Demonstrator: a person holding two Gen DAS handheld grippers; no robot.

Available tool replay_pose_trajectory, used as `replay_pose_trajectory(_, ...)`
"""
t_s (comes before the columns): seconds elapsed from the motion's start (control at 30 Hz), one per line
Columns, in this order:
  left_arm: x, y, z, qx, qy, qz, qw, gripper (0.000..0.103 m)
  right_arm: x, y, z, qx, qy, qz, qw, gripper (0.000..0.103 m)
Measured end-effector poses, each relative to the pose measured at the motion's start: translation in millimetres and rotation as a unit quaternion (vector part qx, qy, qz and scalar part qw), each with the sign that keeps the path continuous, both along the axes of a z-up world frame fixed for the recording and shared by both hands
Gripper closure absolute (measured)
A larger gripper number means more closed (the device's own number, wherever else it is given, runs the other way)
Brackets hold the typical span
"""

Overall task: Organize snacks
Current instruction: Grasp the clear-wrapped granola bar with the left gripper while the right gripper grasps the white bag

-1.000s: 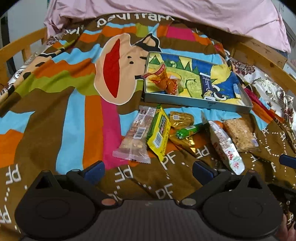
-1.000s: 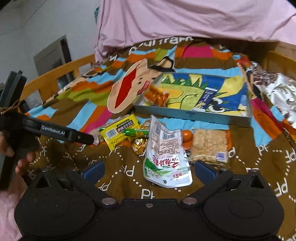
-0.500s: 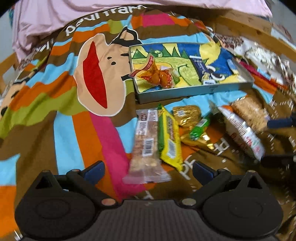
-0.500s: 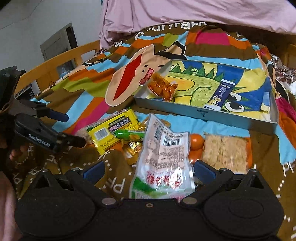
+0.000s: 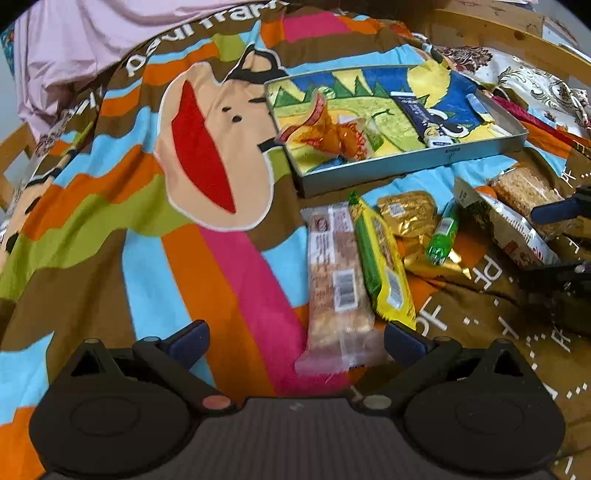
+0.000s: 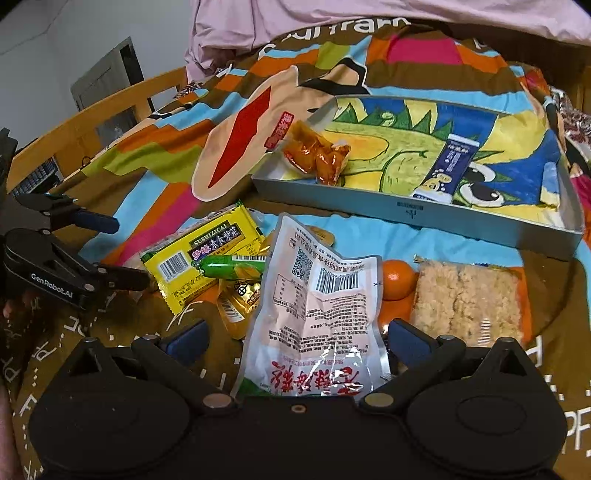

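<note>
A grey tray (image 5: pixel 413 162) (image 6: pixel 413 214) with a dinosaur picture holds an orange snack bag (image 5: pixel 328 134) (image 6: pixel 317 155) and a blue packet (image 6: pixel 448 168). In front lie a clear nut bar (image 5: pixel 336 280), a yellow pack (image 5: pixel 384 266) (image 6: pixel 207 254), a green stick (image 5: pixel 441 236) (image 6: pixel 232 267), gold packets (image 5: pixel 406 212), a white pouch (image 6: pixel 317 310) (image 5: pixel 506 225), a cereal bar (image 6: pixel 467 297) and an orange (image 6: pixel 397 278). My left gripper (image 5: pixel 295 341) is open over the nut bar's near end. My right gripper (image 6: pixel 295 341) is open with the white pouch between its fingers.
The snacks lie on a striped monkey-print blanket (image 5: pixel 207 155). A pink quilt (image 6: pixel 332 22) is bunched at the back. A wooden bed rail (image 6: pixel 92 125) runs along the left, another rail (image 5: pixel 509 33) along the right.
My left gripper has moved forward and right, over the nut bar. My right gripper has moved forward, so the white pouch now sits between its fingers. Both stay open.
</note>
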State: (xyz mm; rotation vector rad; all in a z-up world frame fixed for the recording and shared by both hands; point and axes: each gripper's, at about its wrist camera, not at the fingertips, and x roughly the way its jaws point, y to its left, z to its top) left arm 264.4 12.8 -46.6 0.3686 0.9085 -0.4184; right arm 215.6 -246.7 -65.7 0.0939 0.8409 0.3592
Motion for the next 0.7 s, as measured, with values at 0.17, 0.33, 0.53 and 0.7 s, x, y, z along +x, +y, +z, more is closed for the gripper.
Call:
replay_pose_trajectory(0.17,10.8,-10.6,-8.7,-0.007,0.001,-0.012,0.9999,0.004,7.8,-3.8,-6.5,0.024,0.01,-0.014,1.0,0.001)
replay_pose_trajectory(0.33,20.7,-14.1,-16.2,-0.026,0.014,-0.008,0.9995,0.007,7.5,-4.0,-5.8,0.04,0.012,-0.02,0.999,0.001)
replay_pose_trajectory(0.53,15.2,-17.2,-13.5,-0.046,0.025,-0.022,0.9984,0.023,3.4,-1.7,-2.9,0.066,0.016,-0.016,0.998,0.006)
replay_pose_trajectory(0.7,7.4,-21.4,-4.1,-0.083,0.036,-0.036,0.9952,0.027,-0.2,5.0,-1.0,0.064,0.015,-0.006,0.998,0.01)
